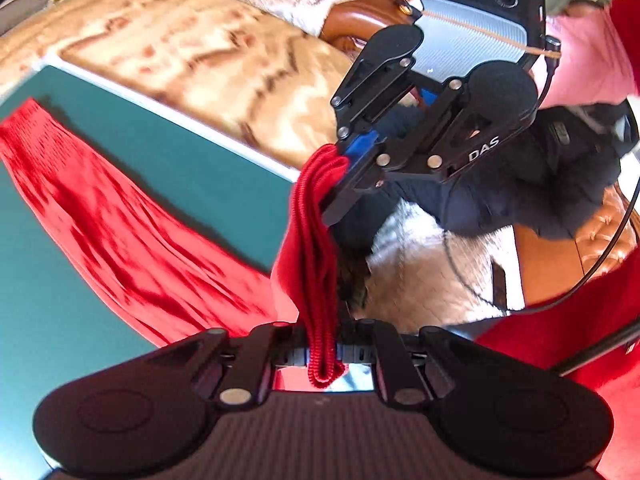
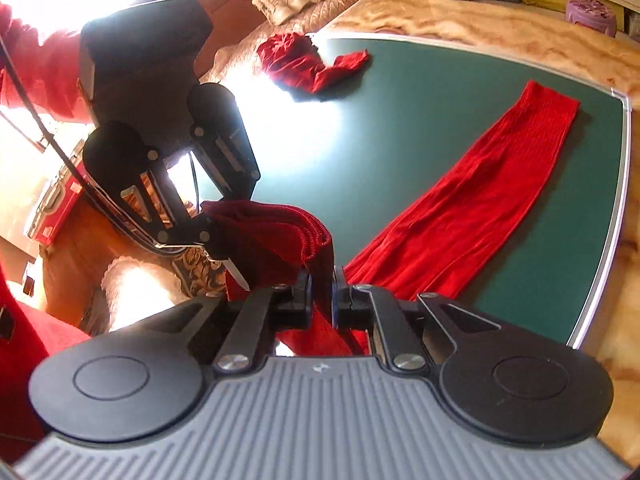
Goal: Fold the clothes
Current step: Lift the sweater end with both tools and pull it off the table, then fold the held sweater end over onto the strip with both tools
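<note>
Both tools are clamped on the same red knit garment (image 2: 472, 196), which looks like leggings or long socks, hard to say which. The left tool (image 1: 320, 350) has its jaws pinched nearly together on the ribbed hem, and the right tool (image 2: 322, 296) is squeezed onto that same edge right beside it. The rest of the garment trails down and lies stretched across the green desk (image 2: 400, 120), with its far end near the desk's corner. A lot of it is motion-blurred in the left view, so the folds are mush. The part under the tools is hidden by the tool bodies. A second crumpled red piece (image 2: 308, 64) sits at the desk's far edge, half lost in sun glare.
</note>
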Action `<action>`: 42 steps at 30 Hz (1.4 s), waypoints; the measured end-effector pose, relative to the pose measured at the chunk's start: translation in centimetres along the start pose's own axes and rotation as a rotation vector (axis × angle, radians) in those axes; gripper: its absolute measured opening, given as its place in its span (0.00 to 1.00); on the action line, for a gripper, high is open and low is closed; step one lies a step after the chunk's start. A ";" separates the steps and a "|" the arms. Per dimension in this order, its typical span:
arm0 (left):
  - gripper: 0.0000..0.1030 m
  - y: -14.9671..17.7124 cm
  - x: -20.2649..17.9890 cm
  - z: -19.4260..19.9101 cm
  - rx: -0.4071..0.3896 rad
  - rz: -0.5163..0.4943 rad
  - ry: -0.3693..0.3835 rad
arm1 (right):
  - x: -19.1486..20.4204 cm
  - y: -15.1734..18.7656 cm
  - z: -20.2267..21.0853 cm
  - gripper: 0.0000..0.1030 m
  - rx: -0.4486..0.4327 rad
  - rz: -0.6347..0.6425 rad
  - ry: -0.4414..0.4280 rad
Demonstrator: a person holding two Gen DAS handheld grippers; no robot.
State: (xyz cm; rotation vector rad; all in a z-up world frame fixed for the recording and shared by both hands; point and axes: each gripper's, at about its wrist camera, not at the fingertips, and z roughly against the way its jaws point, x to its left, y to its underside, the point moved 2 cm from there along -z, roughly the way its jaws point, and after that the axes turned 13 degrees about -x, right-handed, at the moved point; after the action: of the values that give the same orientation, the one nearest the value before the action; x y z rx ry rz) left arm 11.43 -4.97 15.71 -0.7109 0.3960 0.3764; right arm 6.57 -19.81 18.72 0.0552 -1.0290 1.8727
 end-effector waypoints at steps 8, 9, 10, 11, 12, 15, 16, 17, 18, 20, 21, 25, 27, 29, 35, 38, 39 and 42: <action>0.11 -7.6 7.4 0.4 0.016 0.013 0.030 | -9.5 -6.8 -1.5 0.11 -0.048 -0.083 -0.102; 0.11 -8.5 8.6 0.1 0.017 0.018 0.028 | -10.8 -7.4 -1.9 0.11 -0.048 -0.095 -0.110; 0.11 -9.2 9.8 -0.2 0.017 0.022 0.025 | -12.0 -8.0 -2.4 0.11 -0.048 -0.106 -0.118; 0.11 -9.8 11.2 -0.6 0.017 0.024 0.018 | -13.3 -8.6 -2.8 0.11 -0.050 -0.115 -0.121; 0.11 -10.3 12.6 -0.9 0.021 0.024 0.006 | -14.6 -9.1 -3.3 0.11 -0.051 -0.124 -0.118; 0.11 -11.6 17.1 -2.1 0.027 0.040 -0.032 | -18.7 -10.4 -5.0 0.11 -0.056 -0.156 -0.104; 0.11 -12.0 18.5 -2.5 0.025 0.051 -0.042 | -20.3 -10.6 -5.8 0.11 -0.055 -0.173 -0.101; 0.11 -12.5 20.4 -2.9 0.021 0.065 -0.050 | -21.7 -10.8 -6.7 0.11 -0.055 -0.186 -0.096; 0.11 -12.7 22.0 -3.5 0.021 0.077 -0.063 | -23.0 -10.9 -7.6 0.11 -0.051 -0.193 -0.089; 0.11 -13.0 24.9 -4.8 0.022 0.099 -0.089 | -25.4 -11.1 -9.5 0.11 -0.048 -0.206 -0.072; 0.12 -13.1 26.4 -5.4 0.024 0.111 -0.101 | -26.6 -11.1 -10.4 0.11 -0.049 -0.212 -0.063; 0.12 -13.1 30.9 -7.5 0.024 0.149 -0.137 | -30.2 -10.9 -13.3 0.11 -0.062 -0.240 -0.028; 0.12 -13.3 32.4 -8.1 0.022 0.156 -0.150 | -31.5 -10.6 -14.2 0.11 -0.080 -0.269 -0.023; 0.13 -13.5 33.6 -8.3 0.015 0.179 -0.148 | -32.6 -10.3 -14.9 0.11 -0.100 -0.291 -0.018; 0.31 -13.5 37.3 -8.1 -0.088 0.315 -0.191 | -35.5 -9.0 -16.4 0.11 -0.179 -0.431 -0.017; 0.34 -12.6 38.6 -8.1 -0.139 0.393 -0.219 | -36.3 -8.4 -17.4 0.11 -0.195 -0.488 -0.021; 0.34 -12.2 38.7 -8.1 -0.152 0.405 -0.232 | -36.6 -8.1 -17.7 0.11 -0.200 -0.506 -0.022; 0.43 -11.0 39.2 -8.0 -0.221 0.490 -0.252 | -36.9 -7.5 -18.3 0.11 -0.202 -0.537 -0.022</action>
State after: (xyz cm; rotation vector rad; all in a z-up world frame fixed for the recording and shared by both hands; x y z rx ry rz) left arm 48.45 -10.46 -2.21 -0.7663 0.2877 0.9746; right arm 38.82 -32.75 -4.67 0.2127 -1.0860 1.2812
